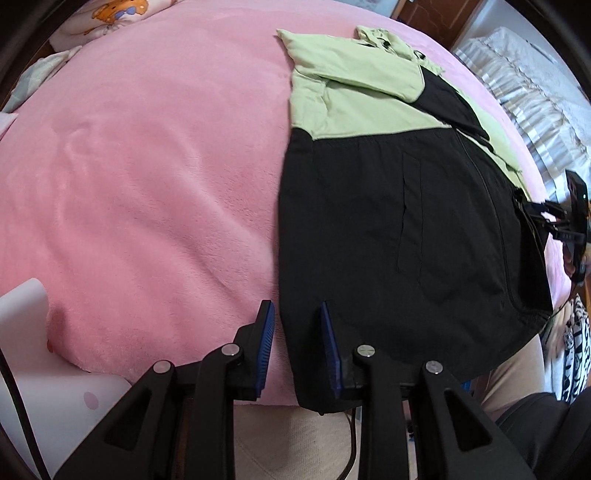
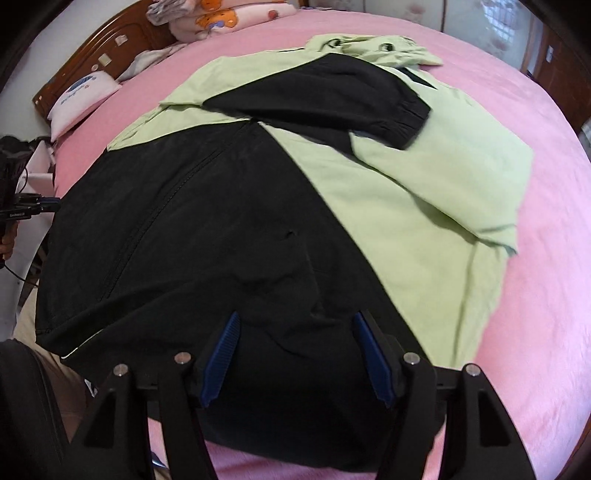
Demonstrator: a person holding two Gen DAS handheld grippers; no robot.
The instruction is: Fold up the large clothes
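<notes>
pink blanket (image 1: 147, 177) covers the bed and fills most of both views, plush surface, a few shallow dents. on it lies the jacket (image 2: 192, 229), black lower body and light green upper body, front side up, zip line running up the black part; its hem hangs a little over the near edge of the bed. one black sleeve (image 2: 332, 103) with a gathered cuff is laid across the green chest; the green hood (image 2: 373, 46) sits bunched at the far end. at the head of the bed: a wooden headboard (image 2: 92, 55), a pale pink pillow (image 2: 79, 99) with blue printed lettering too small and skewed to read, and a folded cartoon-print quilt (image 2: 229, 14) with an orange bear figure. a white quilted cover (image 1: 528, 92) shows past the far side of the bed in the left wrist view. left gripper (image 1: 297, 345): jaws apart, blue pads, straddling the left corner of the jacket hem, one finger over pink blanket and the other over black cloth; contact with cloth cannot be told. right gripper (image 2: 293, 356): jaws spread wide above the black hem area, nothing clamped between them. the small white label on the left gripper body, seen from the right wrist view, is not legible. beige floor tile (image 1: 280, 435) visible below the bed edge.
</notes>
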